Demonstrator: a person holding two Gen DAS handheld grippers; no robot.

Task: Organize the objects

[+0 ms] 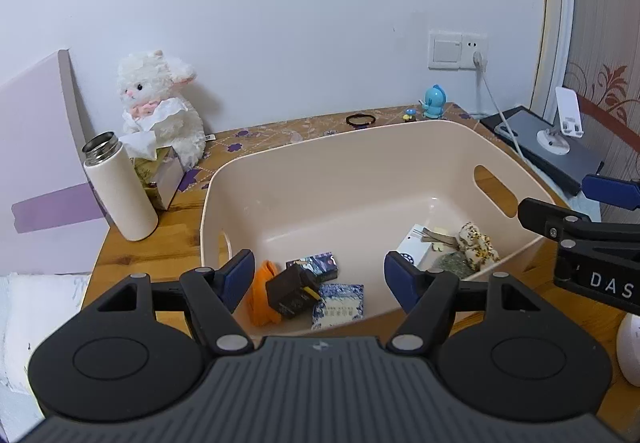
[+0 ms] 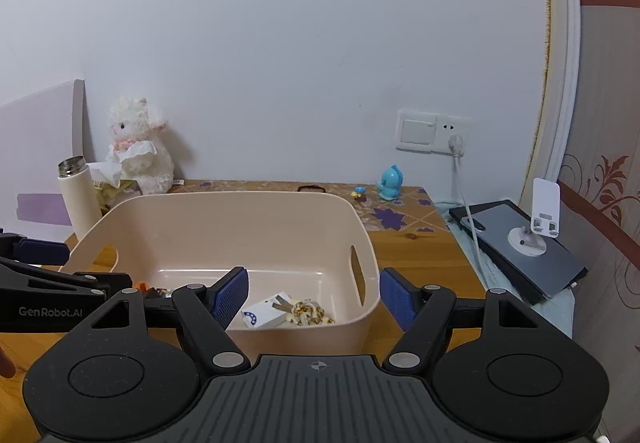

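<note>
A beige plastic bin (image 1: 352, 147) (image 2: 240, 203) stands on the wooden table. Inside it lie an orange cloth (image 1: 262, 297), a dark brown box (image 1: 290, 293), two blue patterned packets (image 1: 340, 305), a white card box (image 1: 416, 249) (image 2: 264, 313) and a speckled cream item (image 1: 478, 245) (image 2: 308, 313). My left gripper (image 1: 320, 279) is open and empty over the bin's near edge. My right gripper (image 2: 312, 295) is open and empty at the bin's near right corner, with its right finger outside the wall. The right gripper's fingers (image 1: 612, 191) show in the left view.
A white bottle (image 1: 120, 191), a tissue box (image 1: 160, 175) and a white plush toy (image 1: 160, 107) stand left of the bin. A black hair band (image 1: 360, 119), a tiny mushroom figure (image 1: 408, 115) and a blue figurine (image 1: 434, 103) sit behind. A phone stand (image 2: 536, 223) rests on a dark tablet (image 2: 520, 247) to the right.
</note>
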